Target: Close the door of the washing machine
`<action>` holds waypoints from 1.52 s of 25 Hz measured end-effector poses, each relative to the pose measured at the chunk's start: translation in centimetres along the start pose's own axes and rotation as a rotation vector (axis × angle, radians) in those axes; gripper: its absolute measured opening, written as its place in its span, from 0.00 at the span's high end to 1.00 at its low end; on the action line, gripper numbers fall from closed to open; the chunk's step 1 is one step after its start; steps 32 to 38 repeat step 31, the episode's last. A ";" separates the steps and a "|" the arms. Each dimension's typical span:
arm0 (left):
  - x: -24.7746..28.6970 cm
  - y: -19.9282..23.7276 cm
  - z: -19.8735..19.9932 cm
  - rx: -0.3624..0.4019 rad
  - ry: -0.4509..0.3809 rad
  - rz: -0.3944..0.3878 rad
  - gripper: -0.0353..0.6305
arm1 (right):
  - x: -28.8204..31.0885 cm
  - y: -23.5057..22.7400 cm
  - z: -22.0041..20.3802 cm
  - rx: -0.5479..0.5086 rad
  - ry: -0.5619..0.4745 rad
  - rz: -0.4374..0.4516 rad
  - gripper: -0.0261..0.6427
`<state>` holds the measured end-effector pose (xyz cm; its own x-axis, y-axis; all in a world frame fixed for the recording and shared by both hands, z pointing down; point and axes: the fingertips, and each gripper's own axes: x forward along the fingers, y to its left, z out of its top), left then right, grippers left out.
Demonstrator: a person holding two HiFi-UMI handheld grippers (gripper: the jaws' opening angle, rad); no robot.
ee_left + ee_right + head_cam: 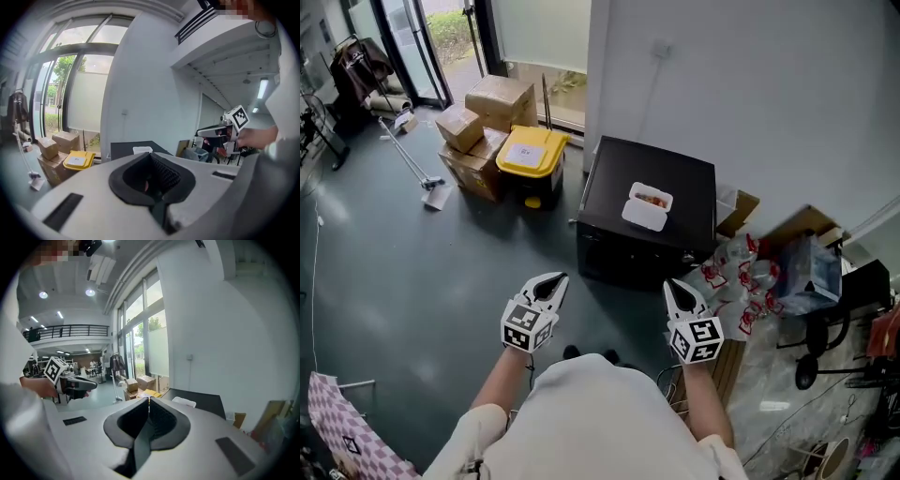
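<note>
Left tongs [551, 281] and right tongs [678, 289], both pinched together and empty, hover at 6 o'clock, back from the black washing machine [619, 178] at 12, seemingly already closed.

Washing machine [661, 178]: a black, box-shaped unit with a flat matt top; stands upright and square on the grey floor [441, 281], its back close to the white wall [769, 94]; front face [623, 261] dark and seen steeply from above; the door's outline and whether it is shut cannot be made out.
</note>
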<state>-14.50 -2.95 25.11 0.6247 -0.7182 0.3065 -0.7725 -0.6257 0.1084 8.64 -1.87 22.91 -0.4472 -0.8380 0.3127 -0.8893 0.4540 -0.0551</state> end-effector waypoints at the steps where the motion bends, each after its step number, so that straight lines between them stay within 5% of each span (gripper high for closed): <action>1: 0.0 -0.2 0.2 0.002 -0.004 0.005 0.94 | -0.3 -0.2 0.3 -0.004 -0.011 0.005 0.91; 38: 0.3 -1.3 1.9 0.008 -0.007 0.045 0.94 | -0.8 -1.4 2.7 -0.006 -0.072 0.045 0.92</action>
